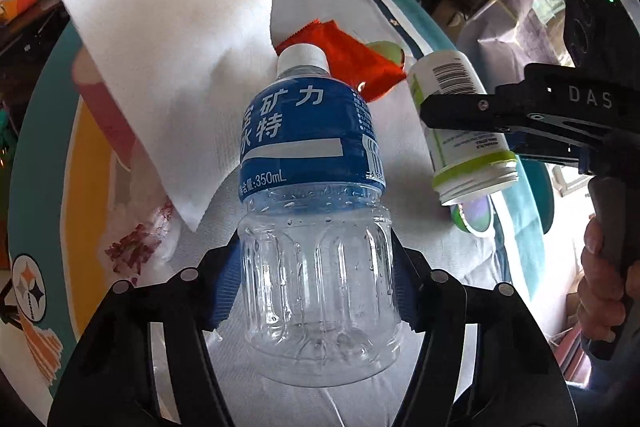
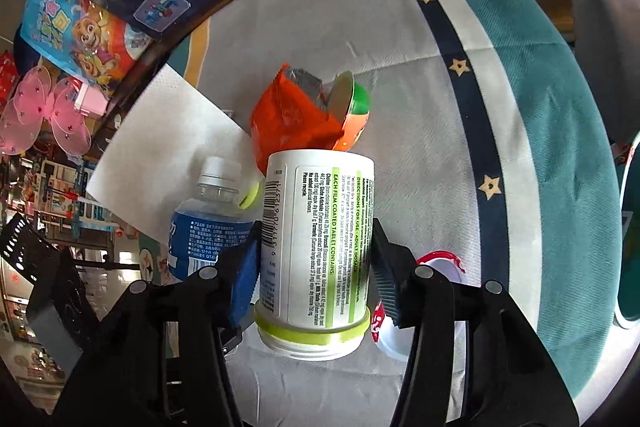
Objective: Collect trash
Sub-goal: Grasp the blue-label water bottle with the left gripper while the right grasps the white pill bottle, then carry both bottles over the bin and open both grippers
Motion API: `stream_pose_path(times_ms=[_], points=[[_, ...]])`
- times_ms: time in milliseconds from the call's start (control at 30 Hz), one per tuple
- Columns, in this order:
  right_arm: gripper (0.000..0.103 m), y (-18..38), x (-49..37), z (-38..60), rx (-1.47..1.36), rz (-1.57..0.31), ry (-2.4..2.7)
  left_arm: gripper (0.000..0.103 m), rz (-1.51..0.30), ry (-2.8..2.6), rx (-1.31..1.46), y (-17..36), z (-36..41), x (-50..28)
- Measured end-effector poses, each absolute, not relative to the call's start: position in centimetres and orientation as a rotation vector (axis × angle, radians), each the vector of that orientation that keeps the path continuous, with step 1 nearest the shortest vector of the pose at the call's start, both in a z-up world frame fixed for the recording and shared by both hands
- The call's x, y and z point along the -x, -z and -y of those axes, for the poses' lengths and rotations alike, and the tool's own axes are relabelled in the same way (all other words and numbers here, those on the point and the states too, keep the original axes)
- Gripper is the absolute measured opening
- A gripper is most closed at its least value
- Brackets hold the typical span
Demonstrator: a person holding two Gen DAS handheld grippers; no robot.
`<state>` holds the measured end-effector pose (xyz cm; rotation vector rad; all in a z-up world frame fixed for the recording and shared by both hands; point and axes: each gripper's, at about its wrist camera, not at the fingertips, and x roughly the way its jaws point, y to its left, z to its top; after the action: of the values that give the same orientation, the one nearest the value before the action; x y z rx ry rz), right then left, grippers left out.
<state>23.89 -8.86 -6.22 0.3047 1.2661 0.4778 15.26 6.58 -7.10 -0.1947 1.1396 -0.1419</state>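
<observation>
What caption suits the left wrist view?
Left tool grips an empty water bottle; right tool holds a white jar.

Water bottle [image 1: 312,147] reads "350mL"; right gripper [image 1: 448,111] "DAS".

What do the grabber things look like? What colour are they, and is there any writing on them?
Both are black, with angular linked arms joined by round silver pins. The left gripper and the right gripper have ribbed blue pads on the inside of their fingers. Seen from the side, the right one carries pale letters "DAS", small screws and a tiny green light. A bare hand grips its grey handle.
</observation>
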Motion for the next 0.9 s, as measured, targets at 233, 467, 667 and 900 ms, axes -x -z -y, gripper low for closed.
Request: stream_pose_path(times_ms=[233, 467, 667, 900], points=[[0.049, 3.7, -22.6, 14.1, -0.386, -1.188, -0.447, 0.065, -1.07, 0.152, 0.175, 3.0, -5.8, -13.6], [0.049, 1.6, -21.0, 22.9, -0.505, -1.083, -0.343, 0.065, -1.03, 0.247, 0.082, 0.0, -0.4, -14.0], [0.049, 1.1, -18.0, 33.2, -0.629, -0.983, -0.193, 0.065, -1.021, 0.394, -0.037, -1.0, 7.9, -15.3], [0.049, 2.9, -14.4, 43.5, -0.746, -0.927, -0.046, 0.065, -1.063, 0.521, -0.154, 0.3, 17.4, -17.3]])
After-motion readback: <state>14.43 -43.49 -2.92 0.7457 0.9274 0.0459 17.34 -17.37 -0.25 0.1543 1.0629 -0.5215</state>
